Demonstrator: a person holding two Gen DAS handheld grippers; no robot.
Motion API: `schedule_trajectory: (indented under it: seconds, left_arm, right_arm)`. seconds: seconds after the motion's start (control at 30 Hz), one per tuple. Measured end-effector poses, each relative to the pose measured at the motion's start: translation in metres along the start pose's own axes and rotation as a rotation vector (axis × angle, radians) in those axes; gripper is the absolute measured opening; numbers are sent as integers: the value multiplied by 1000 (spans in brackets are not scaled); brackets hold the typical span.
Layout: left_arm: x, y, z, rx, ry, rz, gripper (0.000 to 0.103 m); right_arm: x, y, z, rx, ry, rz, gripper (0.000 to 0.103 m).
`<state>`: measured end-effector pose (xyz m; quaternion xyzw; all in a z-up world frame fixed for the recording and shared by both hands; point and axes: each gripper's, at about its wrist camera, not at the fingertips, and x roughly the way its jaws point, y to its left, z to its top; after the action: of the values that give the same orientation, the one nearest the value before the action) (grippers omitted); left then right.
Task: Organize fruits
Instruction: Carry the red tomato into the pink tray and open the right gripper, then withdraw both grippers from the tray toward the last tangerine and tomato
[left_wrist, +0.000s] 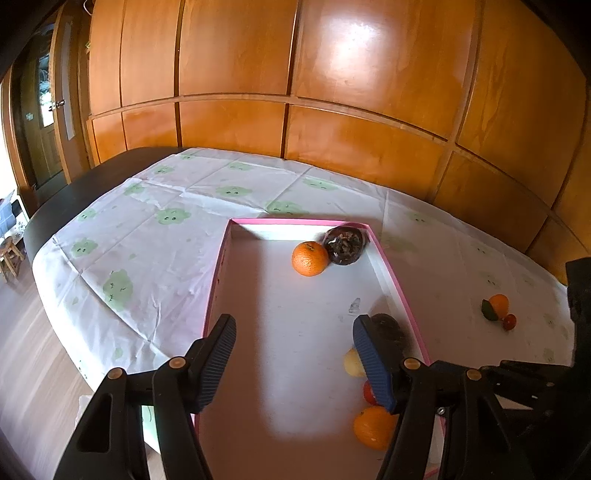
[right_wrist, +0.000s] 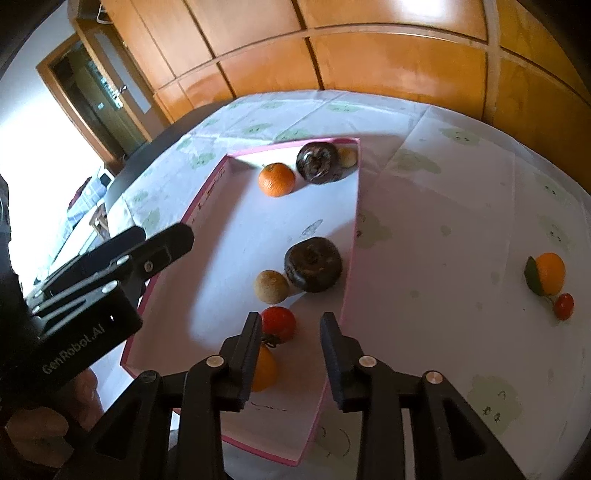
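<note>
Both hand-held grippers, left and right, hang spread and empty over the pink tray. Orange and cherry tomato wait far right on the bench; either might roll if nudged.

Glossy varnished wood wall panels catch the glare, a creased thin tablecloth drapes the desk, and the pink-rimmed cardboard box looks matt and smooth inside.

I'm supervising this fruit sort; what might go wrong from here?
The orange and cherry tomato outside the tray lie touching, so grabbing one may roll the other away. The open right gripper hovers close over the tomato and may knock it.
</note>
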<state>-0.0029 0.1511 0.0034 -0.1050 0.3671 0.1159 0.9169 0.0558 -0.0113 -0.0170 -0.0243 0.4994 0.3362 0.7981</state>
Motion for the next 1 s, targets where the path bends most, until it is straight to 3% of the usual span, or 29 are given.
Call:
schedule_trajectory:
  seconds: [0.4, 1.0]
  left_arm:
    - [-3, -13, 0, 25, -4, -15, 67]
    - [-5, -53, 3, 129, 4, -65, 67]
  right_arm:
    - [-30, -36, -3, 77, -54, -55, 34]
    - [-104, -160, -18, 176, -108, -326, 34]
